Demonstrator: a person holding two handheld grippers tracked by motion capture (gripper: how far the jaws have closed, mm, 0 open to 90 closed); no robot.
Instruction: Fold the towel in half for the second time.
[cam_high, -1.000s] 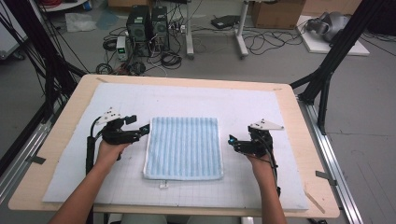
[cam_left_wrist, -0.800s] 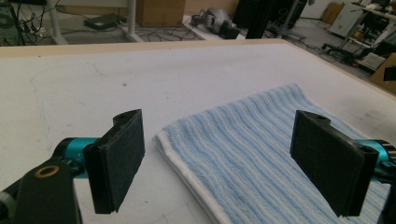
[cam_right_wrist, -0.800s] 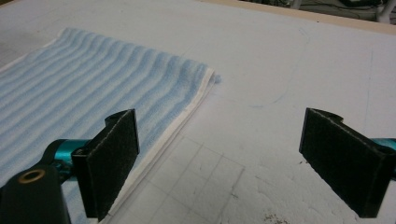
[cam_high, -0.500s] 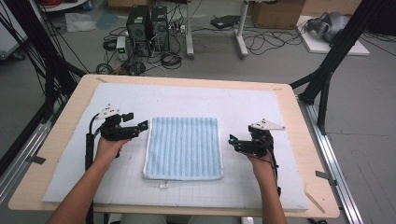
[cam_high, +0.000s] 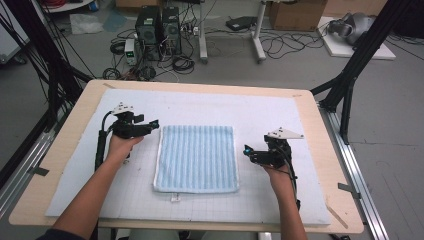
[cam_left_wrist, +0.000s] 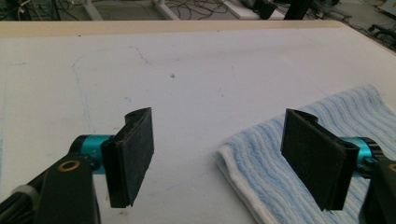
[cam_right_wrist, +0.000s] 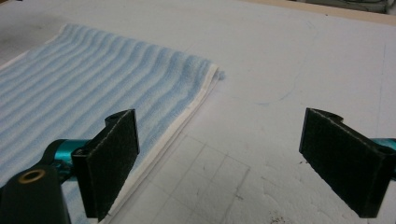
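we note the table (cam_high: 320, 125) first, its wooden top covered by a white mat (cam_high: 260, 110) marked with a faint grid. on the mat, about midway between the two hands, lies the blue striped towel (cam_high: 196, 157), spread flat, its stripes and slightly longer side running away from the person, a small tag at its near edge.

the left gripper (cam_high: 150, 126) sits at the towel's far left corner, nearer to the cloth than its partner. in the left gripper view that corner lies under the right-hand jaw, the other jaw over bare mat; the jaws have just been closing a little yet stand spread, with nothing pinched between them.

the right gripper (cam_high: 248, 152) waits just off the towel's right edge, toward the near half. in the right gripper view its jaws stand wide apart, the white hem beside one pad (cam_right_wrist: 109, 165), nothing gripped.

we judge the coming move turns on the left corner: a short slide toward the towel would seat it.
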